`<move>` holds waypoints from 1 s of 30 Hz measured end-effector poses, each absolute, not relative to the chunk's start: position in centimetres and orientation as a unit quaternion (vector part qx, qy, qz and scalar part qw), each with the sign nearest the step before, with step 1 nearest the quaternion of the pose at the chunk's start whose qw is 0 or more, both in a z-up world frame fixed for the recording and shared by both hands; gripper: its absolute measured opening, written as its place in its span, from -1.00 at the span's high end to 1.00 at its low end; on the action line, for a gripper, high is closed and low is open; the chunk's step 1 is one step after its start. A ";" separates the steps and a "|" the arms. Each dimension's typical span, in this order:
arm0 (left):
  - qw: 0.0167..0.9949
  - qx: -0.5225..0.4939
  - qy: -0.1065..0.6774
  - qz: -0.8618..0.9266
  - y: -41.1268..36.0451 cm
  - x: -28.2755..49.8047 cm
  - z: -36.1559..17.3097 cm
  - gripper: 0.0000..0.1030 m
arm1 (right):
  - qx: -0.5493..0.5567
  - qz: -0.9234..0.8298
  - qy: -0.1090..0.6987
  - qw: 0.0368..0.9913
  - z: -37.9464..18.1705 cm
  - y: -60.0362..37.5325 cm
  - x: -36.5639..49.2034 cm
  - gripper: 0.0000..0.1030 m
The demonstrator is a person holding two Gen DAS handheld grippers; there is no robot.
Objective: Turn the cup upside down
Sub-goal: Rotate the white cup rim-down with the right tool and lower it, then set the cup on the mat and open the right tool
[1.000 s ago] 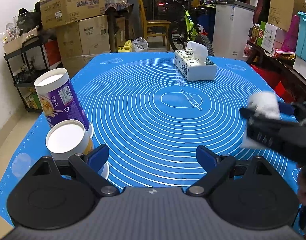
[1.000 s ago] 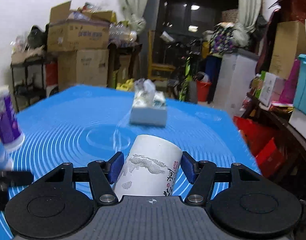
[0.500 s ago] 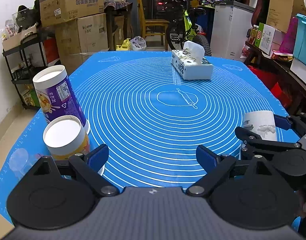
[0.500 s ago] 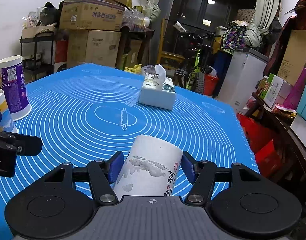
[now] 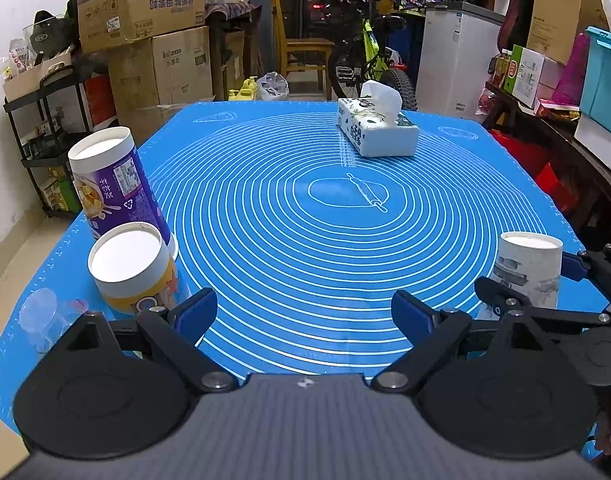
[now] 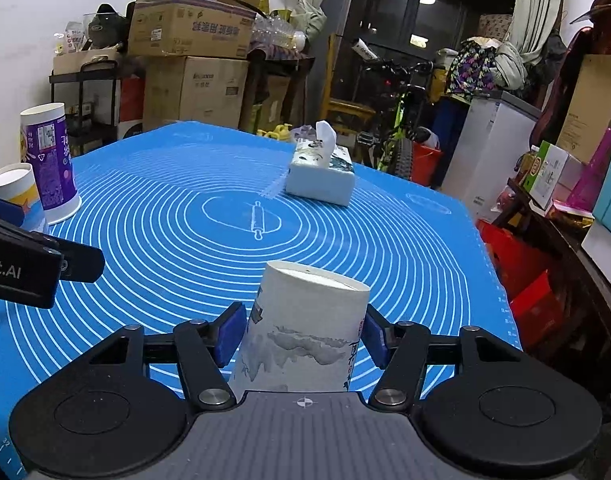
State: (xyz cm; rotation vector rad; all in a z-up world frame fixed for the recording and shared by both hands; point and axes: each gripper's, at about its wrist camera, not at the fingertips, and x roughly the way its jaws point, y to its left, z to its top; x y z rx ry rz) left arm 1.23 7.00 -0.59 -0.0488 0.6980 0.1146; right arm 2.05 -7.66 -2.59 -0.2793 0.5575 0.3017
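Mat (image 5: 305, 240), blue with white rings, spans the whole work surface ahead of both grippers. Beyond its far edge I see stacked boxes (image 5: 145, 32), a bicycle (image 5: 369, 60) and a white cabinet (image 5: 457, 60).

Tissue box (image 5: 375, 132) lies on the mat far ahead of the left gripper, slightly to its right; from the right gripper it sits far ahead, near centre (image 6: 321, 176).

Purple cup (image 5: 113, 184) stands inverted on the mat, ahead and to the left of the left gripper. Yellow cup (image 5: 135, 272) stands just in front of it, also base up, next to the left finger; whether it touches the finger I cannot tell. In the right view both appear far to the left, purple cup (image 6: 47, 160) behind yellow cup (image 6: 15, 190).

Left gripper (image 5: 303, 312) hangs low over the mat's near edge, jaws spread wide with nothing between them.

Right gripper (image 6: 301, 334) is closed around the cup (image 6: 305, 328), blue pads pressing both side walls. I read the cup as base up, with its lower end hidden behind the gripper body. From the left gripper, the cup (image 5: 527, 268) stands on or just above the mat to the right, held between the right gripper's (image 5: 545, 280) fingers.
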 end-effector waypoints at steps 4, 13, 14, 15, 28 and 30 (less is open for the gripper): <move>0.937 -0.025 0.344 0.056 7.1 1.2 -0.6 -0.81 | -0.136 0.150 0.279 0.939 -2.6 -8.0 1.6 -0.37; 0.936 -0.023 0.349 0.046 6.6 0.6 -0.5 -0.81 | -0.114 0.164 0.279 0.939 -1.6 -9.4 0.4 -0.50; 0.936 -0.023 0.348 0.044 6.5 0.4 -0.4 -0.81 | -0.110 0.166 0.278 0.940 -1.3 -9.7 0.1 -0.51; 0.937 -0.023 0.347 0.042 6.4 0.2 -0.3 -0.81 | -0.108 0.166 0.276 0.940 -1.0 -9.9 -0.2 -0.54; 0.938 -0.024 0.345 0.000 3.4 -3.7 0.5 -0.81 | -0.093 0.166 0.300 0.935 2.0 -15.0 -6.4 -0.63; 0.938 -0.023 0.347 -0.008 2.7 -4.4 0.6 -0.81 | -0.083 0.159 0.309 0.934 2.2 -16.1 -7.2 -0.63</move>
